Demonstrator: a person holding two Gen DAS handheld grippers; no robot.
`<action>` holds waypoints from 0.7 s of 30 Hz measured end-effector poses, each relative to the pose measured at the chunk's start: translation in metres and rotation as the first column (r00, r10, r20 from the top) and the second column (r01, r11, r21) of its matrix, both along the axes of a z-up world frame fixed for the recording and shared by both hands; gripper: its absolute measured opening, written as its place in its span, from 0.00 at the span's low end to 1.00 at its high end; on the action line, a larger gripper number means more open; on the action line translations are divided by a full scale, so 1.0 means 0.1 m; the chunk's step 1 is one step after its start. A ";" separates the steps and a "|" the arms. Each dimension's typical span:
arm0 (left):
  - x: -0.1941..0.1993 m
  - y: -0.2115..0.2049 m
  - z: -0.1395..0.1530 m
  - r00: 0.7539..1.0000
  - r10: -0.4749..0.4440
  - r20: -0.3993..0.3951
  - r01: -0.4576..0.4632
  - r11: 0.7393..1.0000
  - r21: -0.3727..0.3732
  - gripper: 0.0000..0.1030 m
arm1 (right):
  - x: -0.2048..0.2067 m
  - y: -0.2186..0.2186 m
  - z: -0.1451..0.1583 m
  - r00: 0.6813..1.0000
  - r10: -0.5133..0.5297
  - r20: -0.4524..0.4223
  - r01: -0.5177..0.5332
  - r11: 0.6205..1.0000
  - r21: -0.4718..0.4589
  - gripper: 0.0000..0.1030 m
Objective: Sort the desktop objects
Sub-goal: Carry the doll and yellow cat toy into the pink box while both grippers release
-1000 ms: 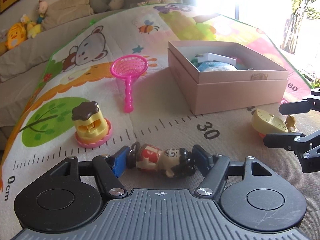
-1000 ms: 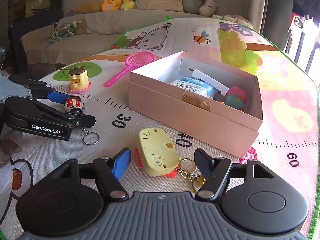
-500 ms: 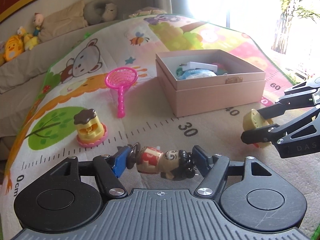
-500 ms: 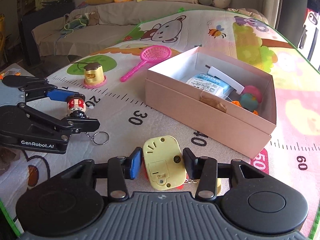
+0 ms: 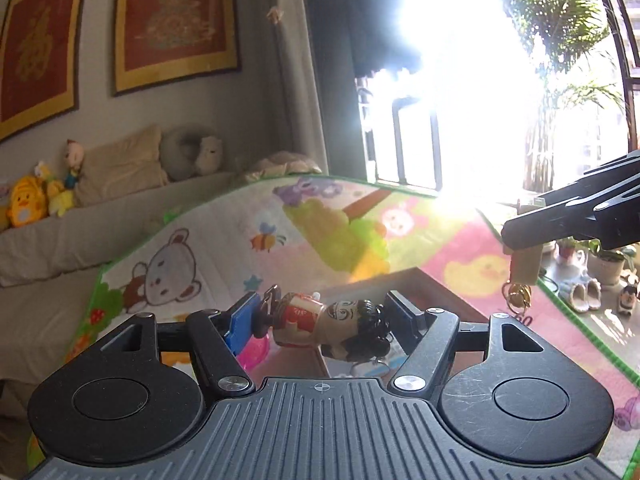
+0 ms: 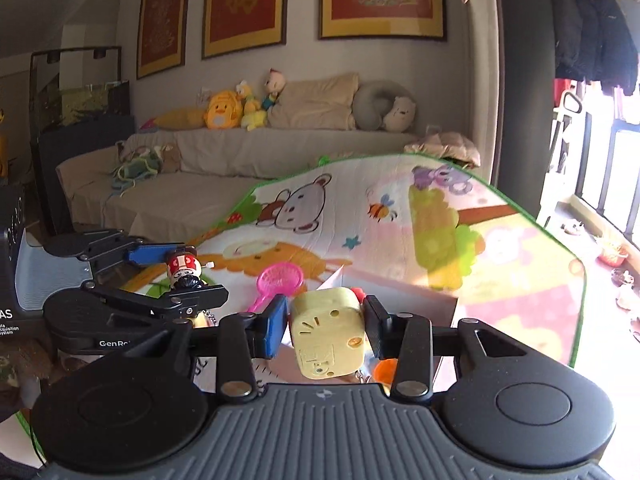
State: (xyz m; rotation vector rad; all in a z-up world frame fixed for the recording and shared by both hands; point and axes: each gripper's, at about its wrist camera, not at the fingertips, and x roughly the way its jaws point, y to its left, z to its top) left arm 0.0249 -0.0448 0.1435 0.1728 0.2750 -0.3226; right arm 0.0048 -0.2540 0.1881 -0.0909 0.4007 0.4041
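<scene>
In the left wrist view, the left tool [image 5: 322, 316] gripped a small doll figure [image 5: 332, 326] lying sideways between its pads, held in the air above the colourful play mat [image 5: 248, 236]. The edge of the pink box [image 5: 404, 280] showed just behind it. At the right edge, the right tool [image 5: 524, 240] carried a yellow toy [image 5: 525, 265] with a key ring hanging beneath.

In the right wrist view, the right tool [image 6: 326, 328] was clamped on the yellow toy [image 6: 328, 330], raised over the box [image 6: 400, 300]. A pink net scoop [image 6: 278, 282] lay on the mat [image 6: 360, 208]. To the left, the left tool [image 6: 180, 276] held the doll figure [image 6: 184, 270].
</scene>
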 end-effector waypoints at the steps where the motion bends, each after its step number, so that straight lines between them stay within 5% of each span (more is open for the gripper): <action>1: 0.08 -0.02 0.03 1.000 -0.007 -0.003 0.007 1.000 -0.006 0.72 | 0.03 -0.02 0.04 1.000 -0.011 0.012 0.011 1.000 0.005 0.39; 10: 1.07 -0.29 0.21 0.996 -0.085 -0.027 0.082 0.994 -0.077 0.72 | 0.64 -0.17 0.26 0.992 -0.110 0.057 0.107 0.993 0.041 0.39; 13: 1.39 -0.35 0.16 0.992 -0.101 -0.076 0.091 0.988 -0.123 0.92 | 0.85 -0.18 0.19 0.992 -0.124 0.035 0.122 0.991 0.048 0.39; 17: 1.32 -0.07 -0.04 0.990 -0.087 -0.112 0.066 0.982 -0.178 0.94 | 1.12 -0.20 0.02 0.991 -0.134 -0.015 0.135 0.989 0.066 0.39; 21: 1.02 0.22 -0.36 0.989 -0.011 -0.148 -0.005 0.994 -0.107 0.96 | 1.43 -0.17 -0.16 0.987 -0.136 -0.081 0.143 0.986 0.087 0.39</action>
